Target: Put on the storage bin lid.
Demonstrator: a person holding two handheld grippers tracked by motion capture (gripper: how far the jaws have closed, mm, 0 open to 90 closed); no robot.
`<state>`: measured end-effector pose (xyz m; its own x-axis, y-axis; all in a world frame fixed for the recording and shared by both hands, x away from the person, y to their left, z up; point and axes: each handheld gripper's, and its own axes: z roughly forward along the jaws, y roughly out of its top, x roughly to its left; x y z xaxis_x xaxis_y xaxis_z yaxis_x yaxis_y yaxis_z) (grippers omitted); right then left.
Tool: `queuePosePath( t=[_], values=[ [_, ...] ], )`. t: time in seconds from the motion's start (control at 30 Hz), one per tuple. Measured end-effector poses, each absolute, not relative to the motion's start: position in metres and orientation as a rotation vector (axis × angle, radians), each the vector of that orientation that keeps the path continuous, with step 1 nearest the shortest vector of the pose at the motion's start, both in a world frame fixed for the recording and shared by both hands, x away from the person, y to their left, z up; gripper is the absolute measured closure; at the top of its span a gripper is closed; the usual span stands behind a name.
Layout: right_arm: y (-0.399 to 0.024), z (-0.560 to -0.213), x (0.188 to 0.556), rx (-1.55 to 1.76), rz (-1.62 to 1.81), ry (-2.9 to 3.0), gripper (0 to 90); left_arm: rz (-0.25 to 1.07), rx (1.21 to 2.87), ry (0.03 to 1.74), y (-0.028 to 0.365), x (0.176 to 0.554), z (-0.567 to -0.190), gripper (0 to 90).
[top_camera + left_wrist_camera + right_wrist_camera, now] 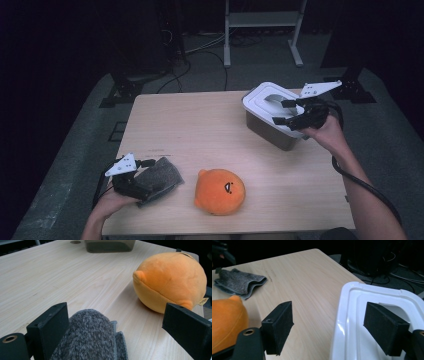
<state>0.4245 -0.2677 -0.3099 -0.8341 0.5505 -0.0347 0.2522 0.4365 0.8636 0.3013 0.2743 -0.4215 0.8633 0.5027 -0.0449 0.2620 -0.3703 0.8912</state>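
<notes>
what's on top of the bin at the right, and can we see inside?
A white lid sits on the brown bin, with the open right gripper just over its edge, not gripping. The lid covers the bin, so the contents cannot be seen.

Open gripper (328, 327) above white lid (352, 322)

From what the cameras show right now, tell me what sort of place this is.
Probably a lab or workshop set up for recording, not a home: a bare wooden table stands on grey carpet, with loose cables and a metal stand on the floor behind it in a dark room.
</notes>
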Motion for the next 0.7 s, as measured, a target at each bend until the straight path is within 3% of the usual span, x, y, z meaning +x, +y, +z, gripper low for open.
queuePosePath(
  t=[0.7],
  values=[
    [-0.288, -0.316, 0.478, 0.821, 1.324, 2.328, 22.8, 0.278, 1.977, 0.551, 0.271, 0.306, -0.424, 6.1]
  ],
)
